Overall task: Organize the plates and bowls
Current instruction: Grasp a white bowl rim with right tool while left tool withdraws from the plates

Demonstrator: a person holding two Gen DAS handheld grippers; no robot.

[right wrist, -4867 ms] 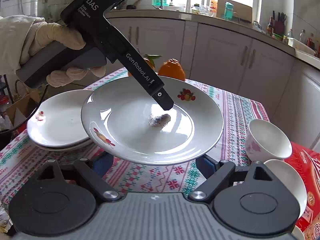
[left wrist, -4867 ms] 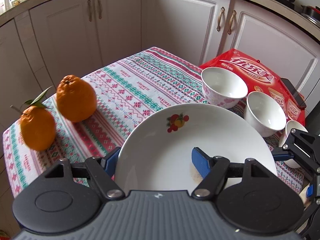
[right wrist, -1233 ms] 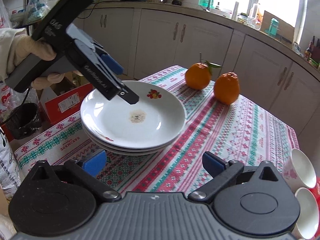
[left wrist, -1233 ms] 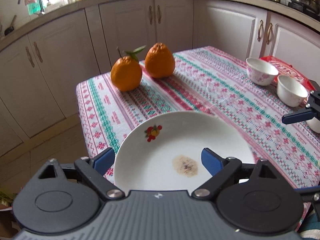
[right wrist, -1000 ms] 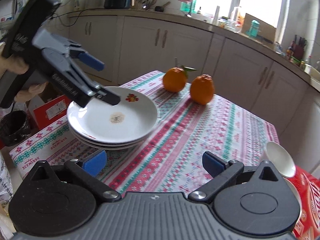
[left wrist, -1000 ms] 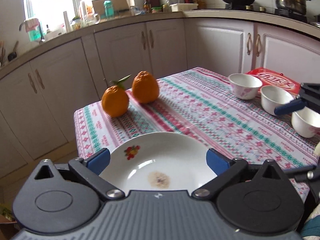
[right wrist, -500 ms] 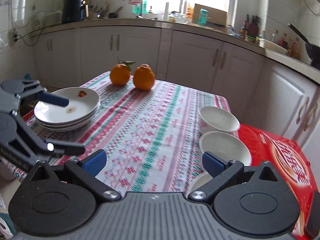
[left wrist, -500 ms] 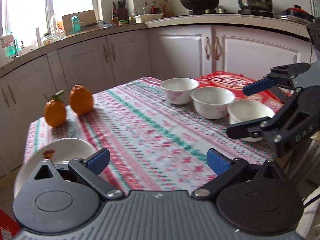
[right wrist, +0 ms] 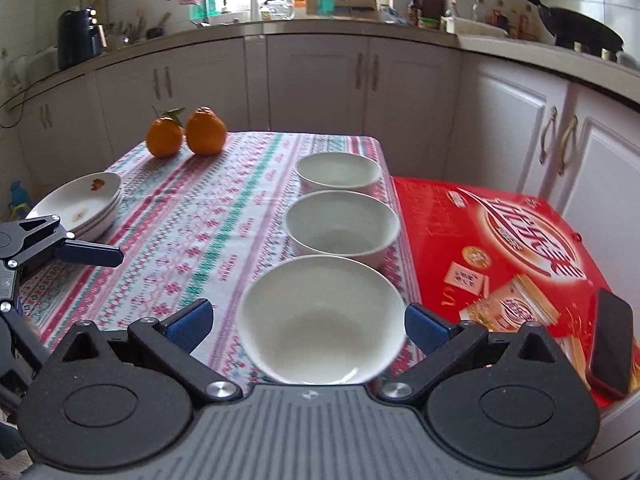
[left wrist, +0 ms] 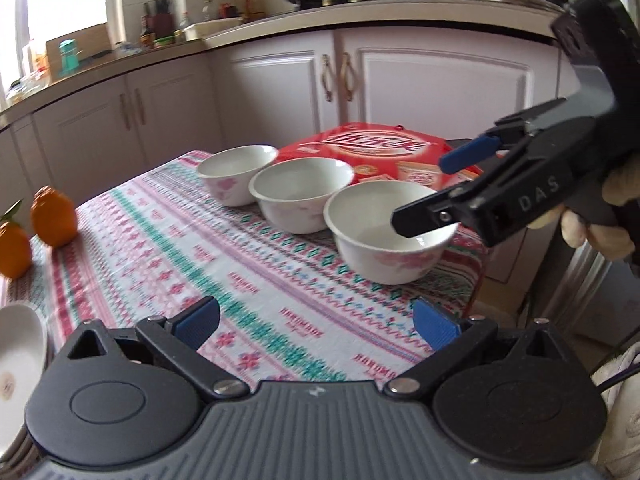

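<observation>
Three white bowls stand in a row on the patterned tablecloth: the near bowl [right wrist: 320,320], the middle bowl [right wrist: 342,224] and the far bowl [right wrist: 338,170]. My right gripper [right wrist: 308,324] is open, and the near bowl shows between its fingers. In the left wrist view the right gripper [left wrist: 440,184] hovers at the near bowl [left wrist: 390,232], one finger over its rim. My left gripper [left wrist: 316,322] is open and empty above the cloth, short of the bowls. The stack of white plates [right wrist: 80,204] sits at the table's left edge.
Two oranges [right wrist: 186,132] lie at the far left corner. A red box [right wrist: 500,240] lies right of the bowls with a dark phone [right wrist: 612,340] on it. White cabinets ring the table. A gloved hand [left wrist: 600,216] holds the right gripper.
The left gripper set its plate on the stack, let go and swung right toward the bowls. The right gripper moved in over the near bowl.
</observation>
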